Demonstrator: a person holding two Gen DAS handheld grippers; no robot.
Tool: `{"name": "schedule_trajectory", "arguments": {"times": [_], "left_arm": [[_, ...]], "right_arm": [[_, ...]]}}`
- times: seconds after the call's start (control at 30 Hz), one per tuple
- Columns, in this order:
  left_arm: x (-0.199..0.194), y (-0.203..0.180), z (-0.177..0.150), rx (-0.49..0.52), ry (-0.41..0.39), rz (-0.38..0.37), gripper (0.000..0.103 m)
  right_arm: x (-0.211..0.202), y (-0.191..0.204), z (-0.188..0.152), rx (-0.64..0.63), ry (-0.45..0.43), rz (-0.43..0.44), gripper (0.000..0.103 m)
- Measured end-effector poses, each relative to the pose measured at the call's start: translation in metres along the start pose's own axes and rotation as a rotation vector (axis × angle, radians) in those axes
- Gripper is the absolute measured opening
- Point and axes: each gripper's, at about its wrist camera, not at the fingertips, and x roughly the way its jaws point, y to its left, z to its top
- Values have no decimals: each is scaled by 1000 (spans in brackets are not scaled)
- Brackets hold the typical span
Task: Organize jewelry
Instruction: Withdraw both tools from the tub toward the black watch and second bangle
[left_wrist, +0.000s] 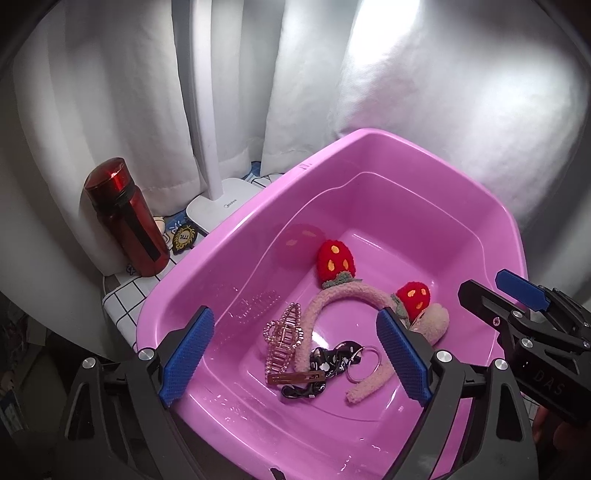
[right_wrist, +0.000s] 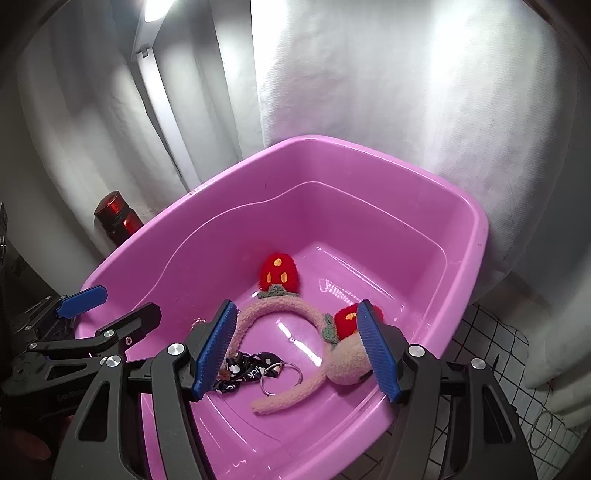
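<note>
Pink basin (left_wrist: 369, 155): holds a fuzzy strawberry headband (left_wrist: 332, 299), a pink claw clip (left_wrist: 284, 339), a brown snap clip (left_wrist: 295, 377), a black lanyard with key ring (left_wrist: 343, 358). Left gripper (left_wrist: 295, 354) and right gripper (right_wrist: 299, 350) hover above the basin, both spread wide, grasping nothing. Red bottle (left_wrist: 125, 218) stands left of the basin.

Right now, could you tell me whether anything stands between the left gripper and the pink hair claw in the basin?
Nothing visible does. The left gripper hangs open above the pink basin, and the hair claw lies uncovered on its floor, beside the strawberry headband.
</note>
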Motion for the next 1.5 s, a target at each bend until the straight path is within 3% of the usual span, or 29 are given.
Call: {"name": "schedule_trajectory", "arguments": {"times": [0.5, 0.83, 1.13, 1.5], "left_arm": [[-15, -9, -9, 31, -23, 21, 91], [-38, -34, -24, 54, -68, -1, 92], [-69, -75, -42, 75, -129, -79, 93], [-102, -152, -73, 159, -183, -234, 96]], "right_arm": [[-23, -6, -13, 16, -28, -1, 65], [-63, -25, -45, 56, -100, 17, 65], [-128, -54, -87, 83, -197, -9, 65], [-196, -143, -184, 253, -201, -193, 65]]}}
